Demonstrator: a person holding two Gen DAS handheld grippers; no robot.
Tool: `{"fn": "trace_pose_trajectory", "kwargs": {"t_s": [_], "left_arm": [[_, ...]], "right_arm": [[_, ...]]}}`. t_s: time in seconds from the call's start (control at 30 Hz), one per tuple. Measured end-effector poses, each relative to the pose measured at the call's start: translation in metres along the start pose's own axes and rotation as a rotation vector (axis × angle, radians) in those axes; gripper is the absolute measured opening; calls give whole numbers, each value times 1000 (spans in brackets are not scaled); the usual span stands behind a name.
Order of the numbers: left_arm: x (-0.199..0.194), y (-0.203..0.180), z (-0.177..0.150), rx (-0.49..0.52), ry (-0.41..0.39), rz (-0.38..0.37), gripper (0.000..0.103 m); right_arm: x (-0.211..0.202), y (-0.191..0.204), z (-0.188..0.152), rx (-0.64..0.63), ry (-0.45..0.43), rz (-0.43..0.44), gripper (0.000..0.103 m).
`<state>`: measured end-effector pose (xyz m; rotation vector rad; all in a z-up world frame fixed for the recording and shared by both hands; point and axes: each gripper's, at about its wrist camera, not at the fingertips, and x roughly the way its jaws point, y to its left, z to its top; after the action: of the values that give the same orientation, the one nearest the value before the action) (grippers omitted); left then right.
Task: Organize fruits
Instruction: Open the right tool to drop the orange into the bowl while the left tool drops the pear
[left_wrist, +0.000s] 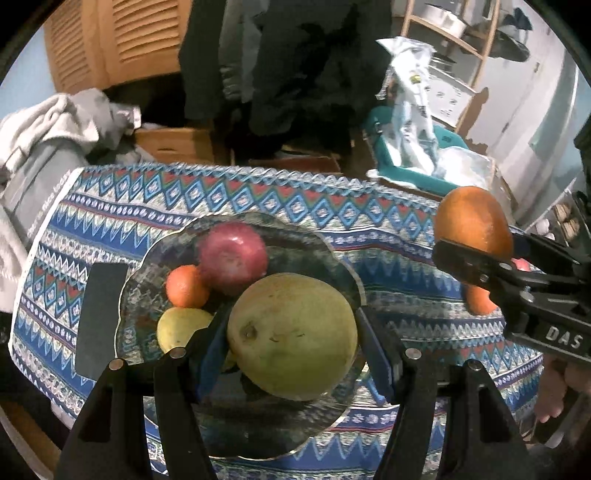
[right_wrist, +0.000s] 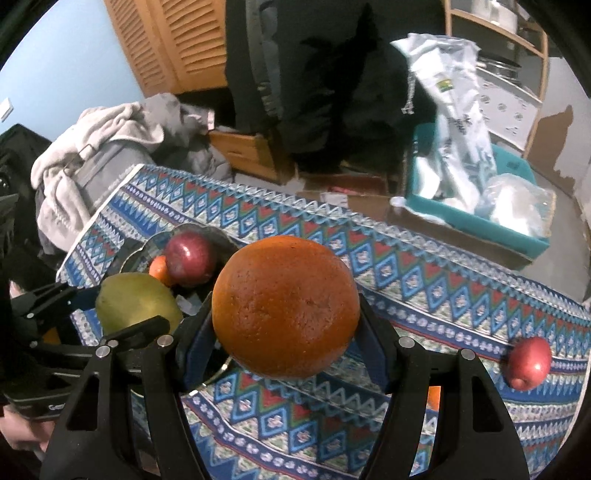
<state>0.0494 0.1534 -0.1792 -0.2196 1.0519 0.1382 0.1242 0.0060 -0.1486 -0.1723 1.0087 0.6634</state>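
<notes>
Both of your grippers are loaded. Left gripper (left_wrist: 291, 338): jaws closed on the large green fruit (left_wrist: 291, 338), held over the near part of the glass plate (left_wrist: 332, 266). Right gripper (right_wrist: 286, 314): jaws closed on the big orange (right_wrist: 286, 314), held over the patterned cloth (right_wrist: 424, 280) on the worktop, to the right of the plate. Already in the plate: a dark red apple (left_wrist: 233, 258), a small orange fruit (left_wrist: 186, 286) touching it, and a yellow-green fruit (left_wrist: 183, 326) near the front rim, partly hidden behind the left jaw. Not yet gathered: a red apple (right_wrist: 529, 363) near the right edge of the cloth, and a small orange piece (left_wrist: 478, 301) showing under the right gripper in the left view. Judged step: placing, with two fruits being carried to the plate. Next move calls for lowering the green fruit into the free near-right part of the plate before you release, low enough that it does not roll into the three already there. The big orange needs bringing left over the rim; free space looks tight once the green fruit is down. Round fruit on glass may roll, so release gently.
</notes>
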Motion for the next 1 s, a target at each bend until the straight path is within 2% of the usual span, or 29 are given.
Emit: {"fn": "trace_pose_trajectory", "kwargs": {"t_s": [0.27,0.73,0.87,1.0], "left_arm": [[26,35,-5,-92,65,-19,68],[32,40,-8,-51,73,-44,69],[33,44,-11,-59,88,-56,75],[35,43,-15,-58,108,-75,75]], "right_arm": [[25,21,7,-36,40,17,69],[65,47,10,-66,109,55,69],[76,52,9,-63,135,77,69],[87,57,6,-64,163,94,69]]}}
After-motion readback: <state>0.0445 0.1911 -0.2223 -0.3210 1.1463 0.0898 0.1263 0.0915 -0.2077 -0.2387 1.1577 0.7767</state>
